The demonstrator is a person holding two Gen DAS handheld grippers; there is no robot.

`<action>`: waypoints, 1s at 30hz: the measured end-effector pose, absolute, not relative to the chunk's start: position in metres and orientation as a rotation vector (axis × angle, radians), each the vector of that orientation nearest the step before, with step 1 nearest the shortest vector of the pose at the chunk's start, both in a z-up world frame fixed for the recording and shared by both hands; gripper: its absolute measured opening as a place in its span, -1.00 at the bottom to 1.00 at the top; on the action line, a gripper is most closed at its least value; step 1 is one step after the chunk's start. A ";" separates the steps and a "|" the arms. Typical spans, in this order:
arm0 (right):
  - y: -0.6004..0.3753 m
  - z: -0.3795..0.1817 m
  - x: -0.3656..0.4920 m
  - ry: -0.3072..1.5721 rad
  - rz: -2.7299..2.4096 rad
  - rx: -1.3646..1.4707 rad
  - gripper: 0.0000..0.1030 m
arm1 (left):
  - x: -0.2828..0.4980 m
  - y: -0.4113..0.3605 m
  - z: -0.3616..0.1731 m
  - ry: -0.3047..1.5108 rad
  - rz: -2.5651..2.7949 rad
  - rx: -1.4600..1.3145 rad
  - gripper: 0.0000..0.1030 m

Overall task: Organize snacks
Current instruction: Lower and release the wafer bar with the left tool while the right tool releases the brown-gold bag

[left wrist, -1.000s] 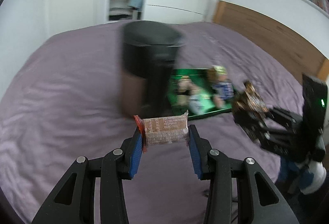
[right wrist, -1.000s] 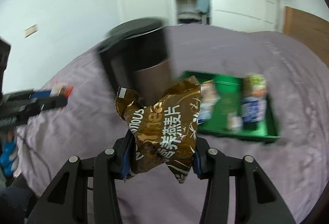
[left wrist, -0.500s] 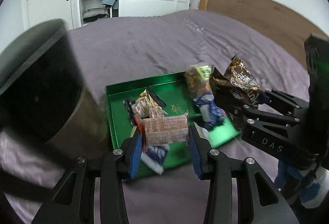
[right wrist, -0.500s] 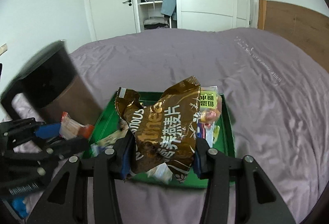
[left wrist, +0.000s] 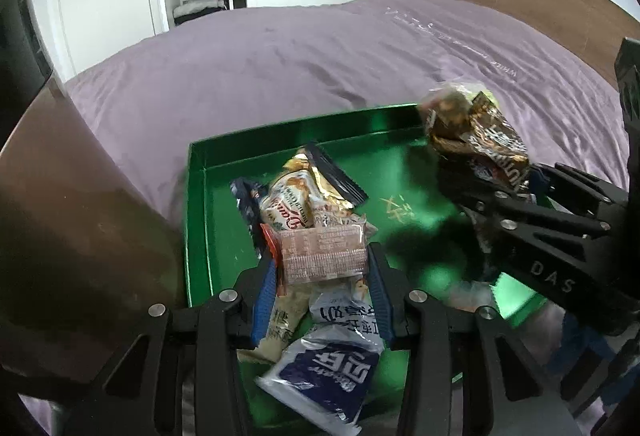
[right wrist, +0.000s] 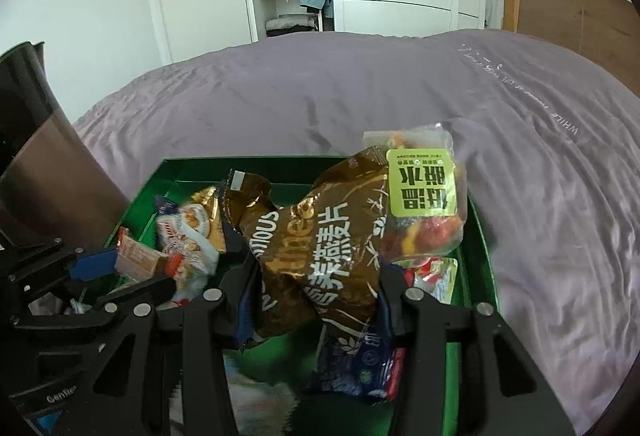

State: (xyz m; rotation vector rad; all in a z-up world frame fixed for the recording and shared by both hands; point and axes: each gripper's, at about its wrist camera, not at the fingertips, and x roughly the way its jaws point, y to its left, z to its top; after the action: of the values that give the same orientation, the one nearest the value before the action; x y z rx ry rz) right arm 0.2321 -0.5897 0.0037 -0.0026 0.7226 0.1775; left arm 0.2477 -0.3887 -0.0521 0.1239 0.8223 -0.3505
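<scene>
A green tray (left wrist: 280,134) lies on the purple bed and holds several snack packets. My left gripper (left wrist: 323,272) is shut on a small reddish-brown wafer packet (left wrist: 322,250), just above the tray's near left part. My right gripper (right wrist: 316,296) is shut on a crumpled brown oatmeal bag (right wrist: 320,240) above the tray (right wrist: 482,248). The right gripper and its bag (left wrist: 486,144) show at the right of the left wrist view. The left gripper with its packet (right wrist: 138,256) shows at the left of the right wrist view.
A tall dark cylinder bin (left wrist: 60,204) stands right beside the tray's left side (right wrist: 44,164). In the tray lie a blue-white packet (left wrist: 332,372), a cream-gold packet (left wrist: 296,196) and a clear bag with a green label (right wrist: 424,192). A wooden headboard (left wrist: 520,0) is far right.
Both grippers swung toward the tray and came down over it with their packets. The bin slid to the left edge of both views.
</scene>
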 end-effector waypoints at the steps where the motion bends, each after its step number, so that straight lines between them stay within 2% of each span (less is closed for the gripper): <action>1: -0.589 0.004 0.233 0.722 0.174 -0.007 -0.15 | 0.248 -0.389 -0.053 0.821 -0.351 0.124 -0.28; 8: -0.593 0.003 0.236 0.724 0.167 -0.010 -0.08 | 0.251 -0.394 -0.055 0.835 -0.371 0.125 -0.25; 10: -0.595 0.004 0.235 0.724 0.169 -0.003 -0.03 | 0.250 -0.395 -0.054 0.833 -0.369 0.127 -0.24; 12: -0.596 0.005 0.234 0.727 0.173 0.008 0.13 | 0.250 -0.395 -0.052 0.830 -0.363 0.126 -0.21; 16: -0.597 0.008 0.231 0.730 0.174 0.015 0.19 | 0.251 -0.398 -0.049 0.827 -0.365 0.127 -0.14; 27: -0.603 0.028 0.214 0.704 0.172 0.047 0.21 | 0.242 -0.400 -0.030 0.795 -0.362 0.122 -0.13; 29: -0.604 0.034 0.209 0.697 0.167 0.046 0.21 | 0.240 -0.400 -0.024 0.791 -0.357 0.114 -0.04; 30: -0.604 0.037 0.205 0.694 0.162 0.043 0.21 | 0.238 -0.398 -0.020 0.787 -0.357 0.105 0.09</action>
State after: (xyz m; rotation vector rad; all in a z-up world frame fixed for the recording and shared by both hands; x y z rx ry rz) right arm 0.2054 -0.6037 0.0374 0.0430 0.6938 0.1619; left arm 0.2379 -0.3985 -0.0203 0.1048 0.7868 -0.3570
